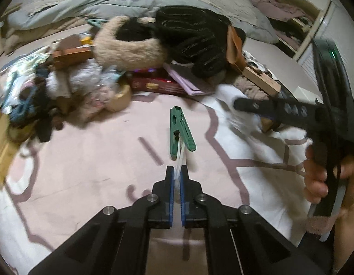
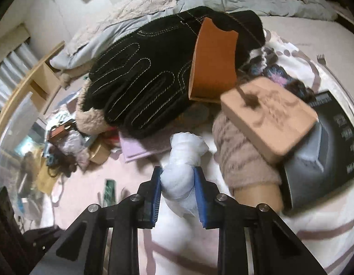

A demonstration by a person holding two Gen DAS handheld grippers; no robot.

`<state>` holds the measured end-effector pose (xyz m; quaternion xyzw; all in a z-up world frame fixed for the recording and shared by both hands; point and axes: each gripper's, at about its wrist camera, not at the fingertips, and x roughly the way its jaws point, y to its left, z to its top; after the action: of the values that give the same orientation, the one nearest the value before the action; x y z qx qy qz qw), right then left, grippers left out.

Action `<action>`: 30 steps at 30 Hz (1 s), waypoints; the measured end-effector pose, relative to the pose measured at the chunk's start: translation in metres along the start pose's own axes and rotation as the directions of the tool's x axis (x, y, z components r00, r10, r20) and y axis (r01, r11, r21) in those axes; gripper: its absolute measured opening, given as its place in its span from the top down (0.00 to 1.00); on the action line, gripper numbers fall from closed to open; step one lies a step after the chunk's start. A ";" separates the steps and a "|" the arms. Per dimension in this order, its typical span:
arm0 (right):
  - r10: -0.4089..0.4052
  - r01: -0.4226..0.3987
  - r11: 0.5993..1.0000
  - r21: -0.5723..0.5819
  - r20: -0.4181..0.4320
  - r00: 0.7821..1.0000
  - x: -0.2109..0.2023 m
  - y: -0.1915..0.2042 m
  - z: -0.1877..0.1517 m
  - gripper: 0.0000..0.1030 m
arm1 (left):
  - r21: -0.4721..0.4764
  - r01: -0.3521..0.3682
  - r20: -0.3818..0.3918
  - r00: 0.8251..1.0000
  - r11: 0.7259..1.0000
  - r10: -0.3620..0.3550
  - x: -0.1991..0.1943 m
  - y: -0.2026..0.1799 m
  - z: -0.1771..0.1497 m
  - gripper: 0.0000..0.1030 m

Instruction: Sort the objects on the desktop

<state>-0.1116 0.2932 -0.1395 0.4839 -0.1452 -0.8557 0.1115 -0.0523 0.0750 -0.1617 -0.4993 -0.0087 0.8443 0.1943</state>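
Clenched on a clear strip [image 1: 178, 160] clipped by the green peg [image 1: 180, 133], my left tool [image 1: 176, 174] is lifting; right tool [image 2: 178, 181] is gripping the white bundle [image 2: 183, 158]. Next, I'm carrying both to their piles.

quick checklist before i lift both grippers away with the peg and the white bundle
1. Left gripper shut on the clear strip tied to the green clothes peg: ok.
2. Peg body itself gripped: not ok, only the strip is.
3. Right gripper shut on the white mesh bundle: ok.
4. Bundle free of the black glove: cannot tell.
5. Grippers apart from each other: ok.
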 end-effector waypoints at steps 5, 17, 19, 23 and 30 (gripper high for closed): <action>0.002 -0.002 1.000 0.024 0.000 1.000 -0.011 -0.003 -0.019 0.73 | -0.038 -0.008 0.024 1.000 0.999 0.009 -0.016 0.011 -0.011 0.96; 0.025 -0.023 0.998 -0.057 0.043 0.999 -0.027 0.018 -0.041 0.73 | -0.077 -0.035 0.096 0.994 0.996 0.043 -0.046 0.007 -0.024 0.96; 0.037 -0.034 0.997 -0.068 0.053 0.998 -0.029 0.022 -0.042 0.73 | -0.070 -0.051 0.103 0.993 0.996 0.058 -0.054 0.008 -0.028 0.96; 0.080 -0.074 0.995 -0.073 0.080 0.994 -0.037 0.026 -0.040 0.73 | -0.081 -0.060 0.081 0.994 0.995 0.067 -0.063 0.015 -0.036 0.96; 0.161 -0.159 0.986 -0.039 0.037 0.986 -0.035 0.027 -0.042 0.73 | -0.099 0.013 0.016 1.000 0.995 -0.012 -0.075 0.026 -0.050 0.96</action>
<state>-0.0563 0.2735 -0.1231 0.4513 -0.1705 -0.8561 0.1855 0.0139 0.0164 -0.1296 -0.5017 -0.0552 0.8455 0.1745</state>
